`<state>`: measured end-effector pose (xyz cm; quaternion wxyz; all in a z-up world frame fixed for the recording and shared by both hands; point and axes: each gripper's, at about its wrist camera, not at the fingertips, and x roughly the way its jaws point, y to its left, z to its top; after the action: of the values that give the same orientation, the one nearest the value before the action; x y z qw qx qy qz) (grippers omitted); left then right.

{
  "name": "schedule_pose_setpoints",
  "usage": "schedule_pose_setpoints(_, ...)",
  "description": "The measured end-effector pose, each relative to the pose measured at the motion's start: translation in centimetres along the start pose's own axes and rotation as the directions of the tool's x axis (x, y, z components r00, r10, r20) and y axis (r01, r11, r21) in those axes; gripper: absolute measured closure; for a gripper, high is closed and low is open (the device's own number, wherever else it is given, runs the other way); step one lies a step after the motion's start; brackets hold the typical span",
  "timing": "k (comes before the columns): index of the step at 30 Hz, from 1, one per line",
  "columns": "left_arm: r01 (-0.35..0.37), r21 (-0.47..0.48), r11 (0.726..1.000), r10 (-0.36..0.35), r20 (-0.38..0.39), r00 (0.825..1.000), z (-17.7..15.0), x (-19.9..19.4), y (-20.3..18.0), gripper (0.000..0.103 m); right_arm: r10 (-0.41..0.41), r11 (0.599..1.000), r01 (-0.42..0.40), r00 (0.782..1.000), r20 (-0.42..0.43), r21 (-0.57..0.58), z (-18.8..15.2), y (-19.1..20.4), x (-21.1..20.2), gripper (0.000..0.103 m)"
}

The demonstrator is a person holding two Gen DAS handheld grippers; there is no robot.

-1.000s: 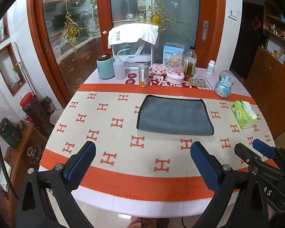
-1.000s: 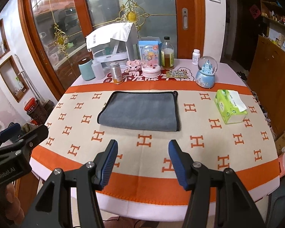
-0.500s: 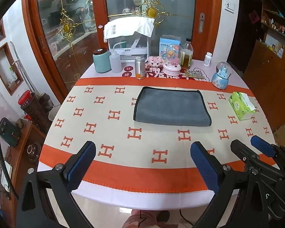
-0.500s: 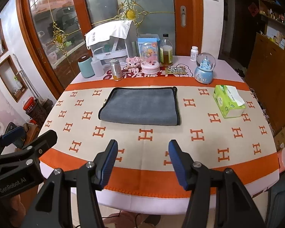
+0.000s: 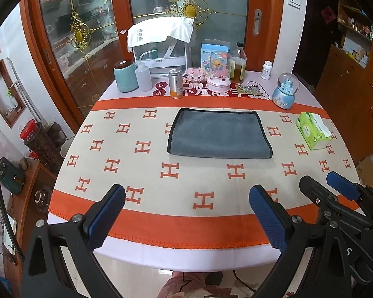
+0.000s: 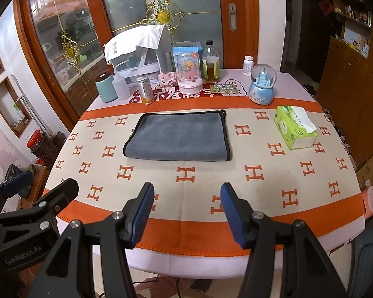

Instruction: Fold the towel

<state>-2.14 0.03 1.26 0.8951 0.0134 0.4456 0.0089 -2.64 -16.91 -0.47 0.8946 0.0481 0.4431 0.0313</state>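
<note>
A grey towel with a black border (image 5: 218, 134) lies folded and flat on the round table's orange-and-cream cloth (image 5: 186, 173), toward the far middle; it also shows in the right wrist view (image 6: 179, 137). My left gripper (image 5: 186, 211) is open and empty, held above the table's near edge, well short of the towel. My right gripper (image 6: 186, 211) is open and empty too, beside the left one at the near edge. The right gripper shows at the lower right of the left wrist view (image 5: 330, 188). The left gripper shows at the lower left of the right wrist view (image 6: 37, 186).
A green tissue box (image 5: 313, 130) sits right of the towel. Along the far edge stand a teal canister (image 5: 125, 75), a can (image 5: 175, 83), a glass bottle (image 5: 238, 63), a snow globe (image 5: 286, 90) and a white appliance (image 5: 159, 49). Glass doors stand behind.
Both grippers have drawn back toward the near edge of the table and risen a little, so the towel looks farther away. The towel has not moved.
</note>
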Motion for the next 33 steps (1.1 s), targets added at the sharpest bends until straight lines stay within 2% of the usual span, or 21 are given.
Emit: schedule_pose_setpoints(33, 0.024, 0.030, 0.999, -0.023, -0.011, 1.000, -0.2, 0.2, -1.9, 0.004, -0.020, 1.000, 0.020, 1.000, -0.018, 0.008, -0.4, -1.7, 0.2, 0.047)
